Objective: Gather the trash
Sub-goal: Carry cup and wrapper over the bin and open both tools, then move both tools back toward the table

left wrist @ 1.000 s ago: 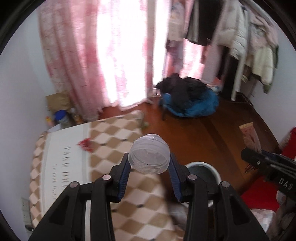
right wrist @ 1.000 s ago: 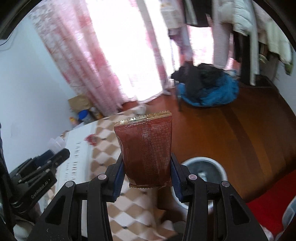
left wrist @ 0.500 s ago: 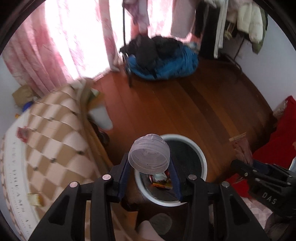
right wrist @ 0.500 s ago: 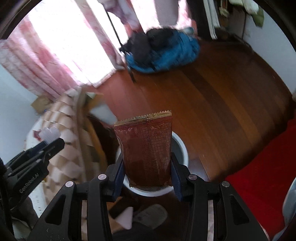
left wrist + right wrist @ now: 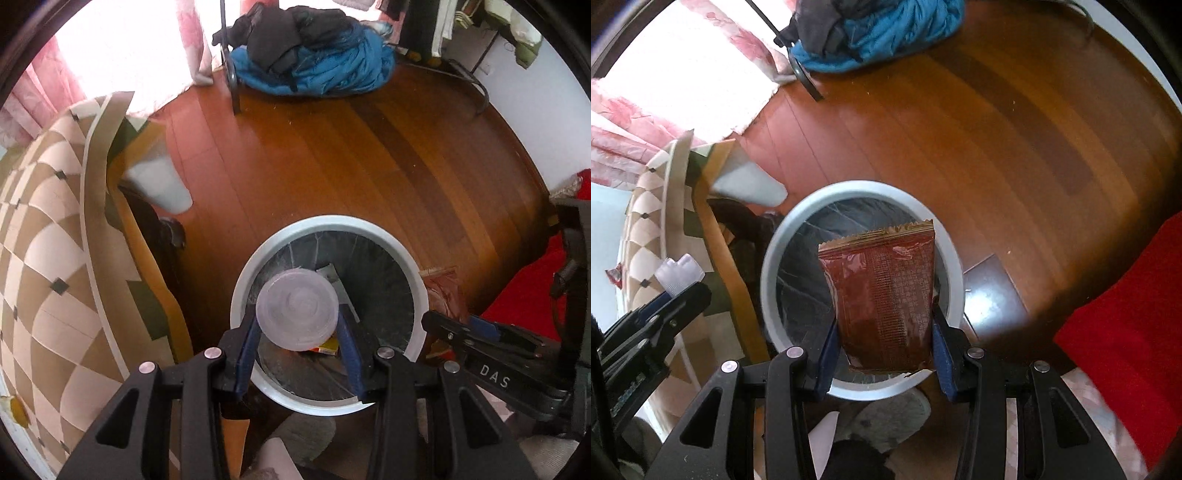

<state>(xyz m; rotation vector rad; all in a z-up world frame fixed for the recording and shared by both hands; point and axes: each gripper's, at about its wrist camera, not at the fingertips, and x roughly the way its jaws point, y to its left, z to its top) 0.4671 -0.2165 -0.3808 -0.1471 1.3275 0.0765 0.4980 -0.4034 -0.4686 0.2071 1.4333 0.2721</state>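
Currently, one round, translucent plastic lid [image 5: 297,309], ribbed at its rim, sits between the blue-padded fingers [image 5: 246,352] of the left gripper [image 5: 298,356]; the fingers have just been opening, and a gap shows on the lid's right side, so the lid appears loose between them. It hangs directly over the waste bin [image 5: 416,280].

One flat, glossy, dark red foil wrapper [image 5: 884,295] with a crimped, serrated top edge and fine print stands upright, clamped between the fingers of the right gripper [image 5: 886,356], also above the waste bin's mouth.

Waste bin: one, round, pale grey rim, lined with a crinkled dark plastic bag; a few scraps lie at its bottom, including a yellow-and-red piece [image 5: 327,346].

Floor [image 5: 332,155]: polished reddish-brown wooden boards. To the left, one tabletop covered by a beige-and-white diamond-patterned cloth [image 5: 44,266]. At the far side, one heap of blue and black clothing [image 5: 314,55] and pink curtains [image 5: 33,88] against a bright window. To the right, a red fabric [image 5: 1126,332].
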